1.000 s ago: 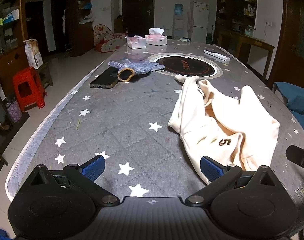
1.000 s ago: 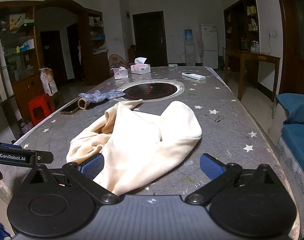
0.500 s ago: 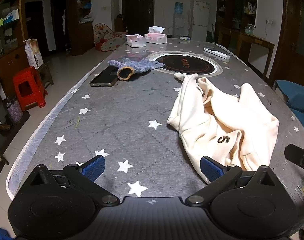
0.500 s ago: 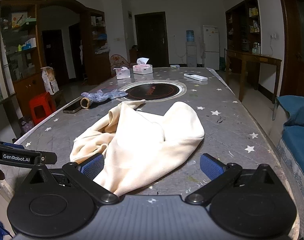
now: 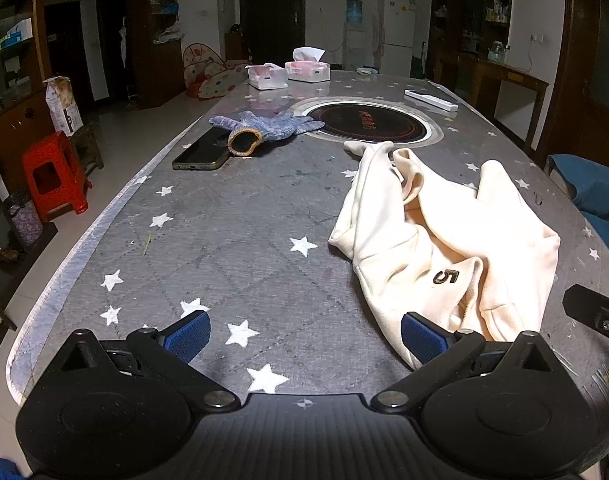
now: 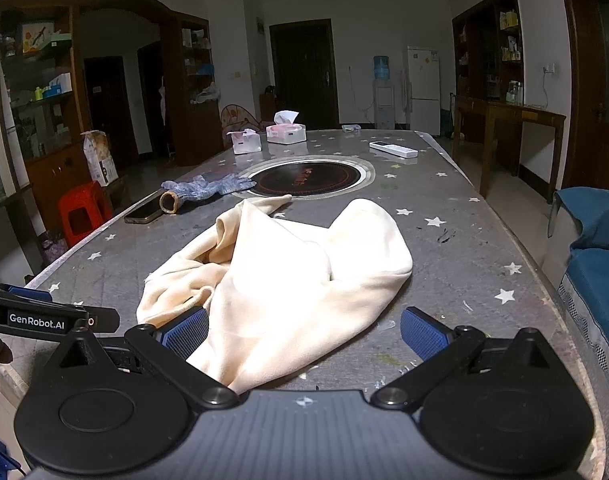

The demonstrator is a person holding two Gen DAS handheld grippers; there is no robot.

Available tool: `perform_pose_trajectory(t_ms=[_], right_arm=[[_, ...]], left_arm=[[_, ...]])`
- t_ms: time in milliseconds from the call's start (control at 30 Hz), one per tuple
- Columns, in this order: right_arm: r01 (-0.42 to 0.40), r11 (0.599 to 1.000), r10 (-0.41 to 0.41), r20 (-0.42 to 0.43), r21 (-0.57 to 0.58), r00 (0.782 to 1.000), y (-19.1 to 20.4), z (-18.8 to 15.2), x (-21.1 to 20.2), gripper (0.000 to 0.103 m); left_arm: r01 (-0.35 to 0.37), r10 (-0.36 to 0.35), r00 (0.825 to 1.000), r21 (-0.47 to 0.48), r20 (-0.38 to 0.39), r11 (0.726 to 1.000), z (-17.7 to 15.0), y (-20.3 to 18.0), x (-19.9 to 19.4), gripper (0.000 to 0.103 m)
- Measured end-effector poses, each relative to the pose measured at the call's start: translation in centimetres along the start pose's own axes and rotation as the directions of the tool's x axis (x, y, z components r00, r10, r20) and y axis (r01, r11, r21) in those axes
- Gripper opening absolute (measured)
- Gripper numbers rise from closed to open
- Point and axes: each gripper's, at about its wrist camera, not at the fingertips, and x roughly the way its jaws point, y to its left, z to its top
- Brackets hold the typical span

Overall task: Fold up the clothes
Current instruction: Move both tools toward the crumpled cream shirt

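Note:
A cream garment (image 5: pixel 444 240) with a dark "5" on it lies crumpled on the grey star-patterned table (image 5: pixel 232 240), right of centre. It also shows in the right wrist view (image 6: pixel 288 280), bunched just ahead of the fingers. My left gripper (image 5: pixel 304 338) is open and empty, above the table to the garment's left, its right finger beside the near hem. My right gripper (image 6: pixel 304 336) is open and empty, with the garment's near edge lying between its fingers. The right gripper's side (image 5: pixel 596 312) shows at the left view's right edge.
A phone (image 5: pixel 202 150) and a blue knit glove (image 5: pixel 264 124) lie at the far left. A round black hob (image 5: pixel 368 122) sits in the table's middle. Two tissue boxes (image 5: pixel 288 72) and a white remote (image 5: pixel 430 100) stand farther back. A blue sofa (image 6: pixel 600 264) is right, a red stool (image 5: pixel 52 176) left.
Both grippers have risen slightly and pulled back a little; the garment and the other objects have not moved. Both stay open.

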Motion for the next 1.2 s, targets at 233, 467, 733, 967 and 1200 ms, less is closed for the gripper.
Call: perform_pose_trajectory(t_ms=[233, 467, 733, 967, 1200], right_arm=[[-0.002, 1.000, 0.002, -0.007, -0.004, 1.000, 0.1, 0.1, 0.5, 0.103], [-0.006, 1.000, 0.005, -0.015, -0.008, 1.000, 0.2, 0.3, 0.8, 0.103], [-0.010, 1.000, 0.010, -0.023, -0.010, 1.000, 0.3, 0.5, 1.5, 0.103], [-0.016, 1.000, 0.015, -0.033, -0.011, 0.999, 0.3, 0.8, 2.2, 0.103], [-0.022, 1.000, 0.022, -0.039, -0.011, 0.999, 0.3, 1.1, 2.9, 0.103]], left_arm=[[0.001, -0.001, 1.000, 0.003, -0.006, 1.000, 0.2, -0.1, 0.5, 0.103], [0.002, -0.002, 1.000, 0.006, -0.013, 1.000, 0.4, -0.2, 0.9, 0.103], [0.003, -0.002, 1.000, 0.010, -0.018, 1.000, 0.7, -0.3, 1.2, 0.103], [0.002, -0.002, 1.000, 0.013, -0.025, 1.000, 1.2, -0.4, 1.7, 0.103], [0.003, -0.002, 1.000, 0.017, -0.028, 1.000, 1.8, -0.5, 2.2, 0.103]])
